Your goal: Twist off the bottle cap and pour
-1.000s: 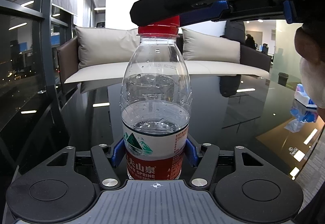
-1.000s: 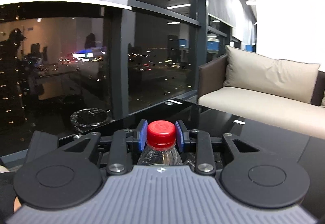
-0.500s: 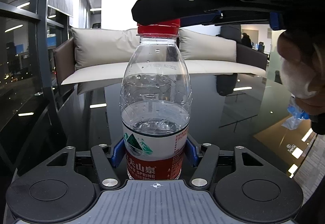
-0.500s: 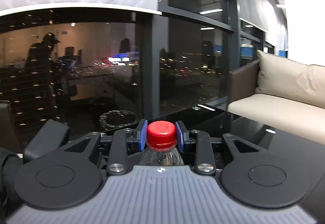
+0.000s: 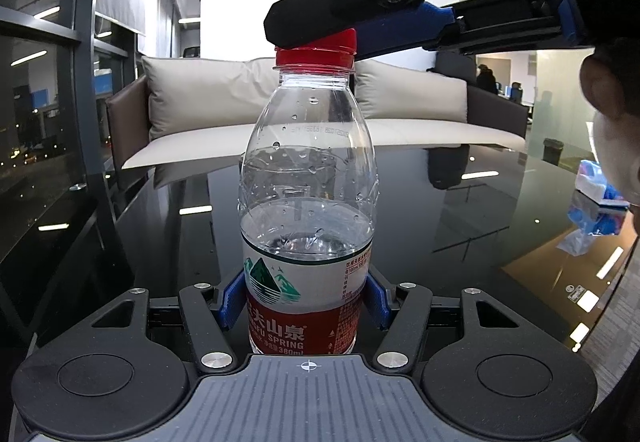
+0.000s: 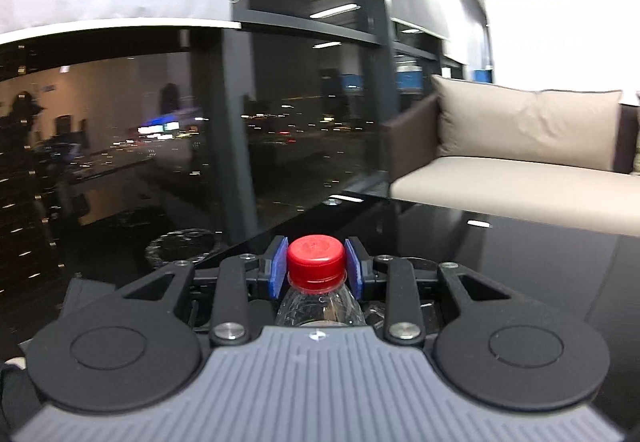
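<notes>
A clear water bottle (image 5: 308, 169) with a red and white label, about half full, stands upright on the black glass table (image 5: 460, 226). My left gripper (image 5: 306, 298) is shut on its lower body at the label. The red cap (image 5: 320, 49) sits slightly tilted, its right edge raised above the neck ring. From above and the right, my right gripper (image 6: 316, 266) holds the cap (image 6: 316, 258) between its blue pads (image 6: 278, 270). Those jaws are opening slightly, and the pads still lie against the cap's sides. One black finger (image 5: 312, 17) of it covers the cap's top in the left wrist view.
A beige sofa (image 5: 256, 101) runs along the table's far edge. A blue and white tissue pack (image 5: 600, 193) lies at the right. A person's hand (image 5: 612, 129) holds the right gripper there. Dark windows (image 6: 140, 145) fill the left side. A small black bin (image 5: 554, 149) stands far right.
The right gripper has swung and rolled around the cap and now slopes down toward it. The cap now sits tilted with its right edge lifted. The bottle and left gripper have not moved.
</notes>
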`<act>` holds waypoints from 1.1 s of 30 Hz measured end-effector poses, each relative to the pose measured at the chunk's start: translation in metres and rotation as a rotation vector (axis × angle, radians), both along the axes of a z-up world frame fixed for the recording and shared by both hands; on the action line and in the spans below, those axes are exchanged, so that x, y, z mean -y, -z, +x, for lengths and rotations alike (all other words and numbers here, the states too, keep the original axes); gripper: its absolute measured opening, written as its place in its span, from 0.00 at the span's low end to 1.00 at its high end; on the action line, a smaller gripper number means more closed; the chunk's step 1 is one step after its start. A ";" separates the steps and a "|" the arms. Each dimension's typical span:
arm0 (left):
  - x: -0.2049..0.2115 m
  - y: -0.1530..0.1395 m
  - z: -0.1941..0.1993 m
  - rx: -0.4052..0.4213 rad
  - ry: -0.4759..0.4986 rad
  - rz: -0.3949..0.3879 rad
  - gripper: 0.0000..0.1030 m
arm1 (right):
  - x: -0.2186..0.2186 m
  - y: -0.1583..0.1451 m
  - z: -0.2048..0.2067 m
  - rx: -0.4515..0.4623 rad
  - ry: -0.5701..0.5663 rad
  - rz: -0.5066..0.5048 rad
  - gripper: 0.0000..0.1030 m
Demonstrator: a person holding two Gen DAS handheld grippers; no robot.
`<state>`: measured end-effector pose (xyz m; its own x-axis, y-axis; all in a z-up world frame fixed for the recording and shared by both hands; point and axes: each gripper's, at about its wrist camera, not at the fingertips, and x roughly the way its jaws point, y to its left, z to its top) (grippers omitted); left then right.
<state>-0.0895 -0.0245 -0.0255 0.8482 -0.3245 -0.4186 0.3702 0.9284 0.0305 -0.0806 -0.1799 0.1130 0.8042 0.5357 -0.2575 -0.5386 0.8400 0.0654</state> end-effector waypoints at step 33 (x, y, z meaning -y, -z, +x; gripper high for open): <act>0.003 -0.005 0.000 0.000 0.002 0.008 0.54 | -0.011 0.014 0.000 0.025 0.075 -0.012 0.30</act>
